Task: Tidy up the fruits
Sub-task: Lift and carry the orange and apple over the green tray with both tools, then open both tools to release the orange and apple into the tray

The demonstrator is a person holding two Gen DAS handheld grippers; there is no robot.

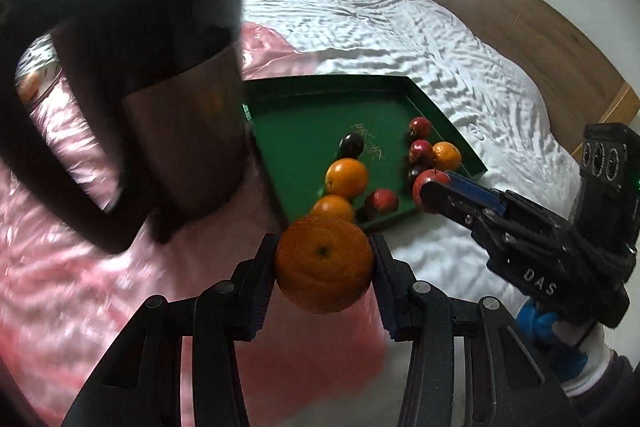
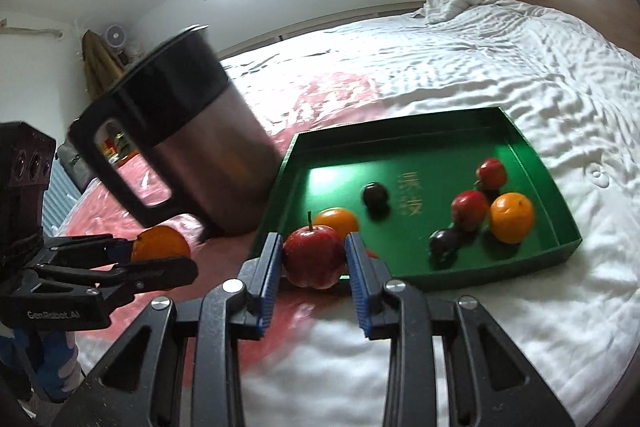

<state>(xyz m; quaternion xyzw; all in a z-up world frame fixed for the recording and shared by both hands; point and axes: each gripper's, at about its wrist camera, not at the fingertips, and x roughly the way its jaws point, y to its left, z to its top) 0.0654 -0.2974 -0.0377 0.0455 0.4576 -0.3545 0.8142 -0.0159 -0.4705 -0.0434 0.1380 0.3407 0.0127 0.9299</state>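
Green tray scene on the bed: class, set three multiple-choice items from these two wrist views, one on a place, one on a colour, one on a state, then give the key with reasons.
1. Where does the tall steel jug with a black handle stand?
A. beside the shallow green tray
B. inside it
C. on the floor

2. What colour is the cover under the jug?
A. blue
B. pink
C. black

3. What is the right gripper doing?
A. hanging empty
B. holding a knife
C. holding a red apple

Key: 1 A, the jug stands on the bed just outside the tray wall. 2 B, a pink cover spreads around the jug's base. 3 C, the apple sits between the blue-padded jaws, while the left gripper holds a round orange.
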